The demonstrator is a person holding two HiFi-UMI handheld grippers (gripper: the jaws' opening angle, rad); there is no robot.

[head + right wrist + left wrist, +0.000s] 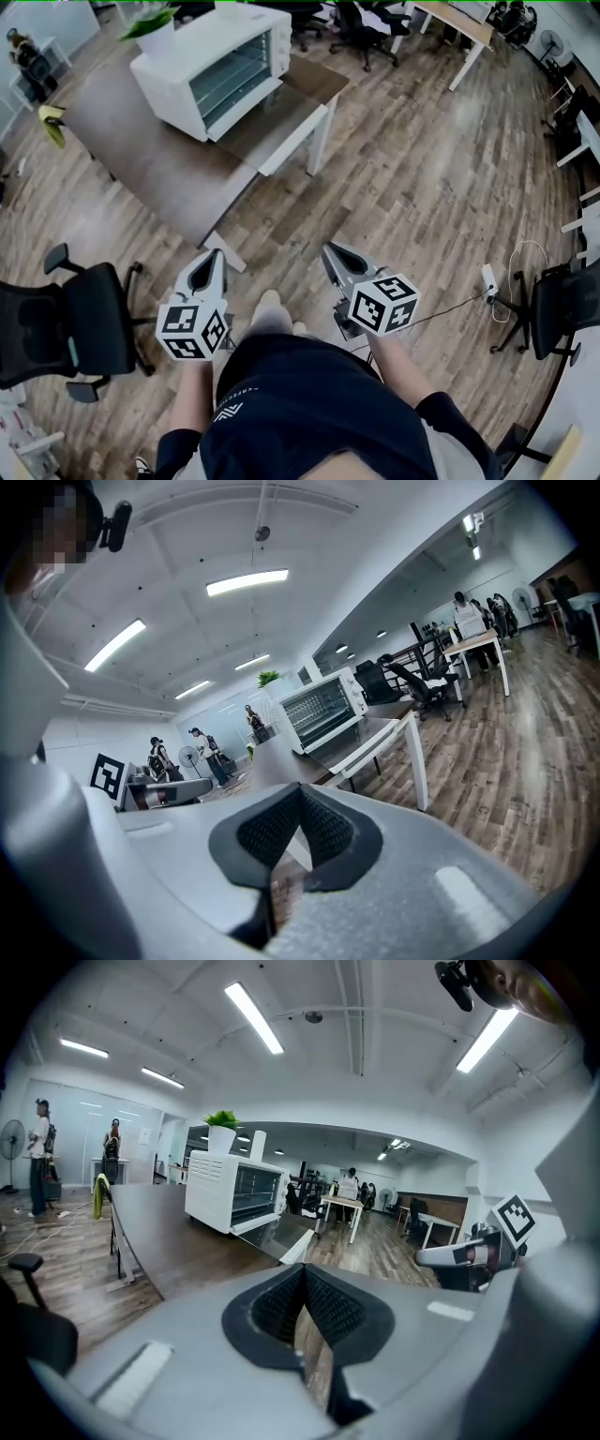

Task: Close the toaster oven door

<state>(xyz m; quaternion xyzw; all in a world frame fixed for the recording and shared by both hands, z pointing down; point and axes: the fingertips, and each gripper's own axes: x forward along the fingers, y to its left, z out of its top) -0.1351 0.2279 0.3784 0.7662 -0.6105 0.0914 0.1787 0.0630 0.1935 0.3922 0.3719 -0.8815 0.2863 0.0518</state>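
Nothing is done yet. The toaster oven (220, 66) stands on the table (141, 164), well ahead of both tongs, its door (270, 114) folded down open. The left tongs (215, 254) and right tongs (331, 250) are closed and empty; the approach and the lift of the door are left.

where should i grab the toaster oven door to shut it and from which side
Grip the white handle along the door's free front edge. The door lies folded down flat, hinged at the base of the toaster oven, so that edge likely gives the most leverage. Come from the front, where the handle overhangs the table, and swing it up.
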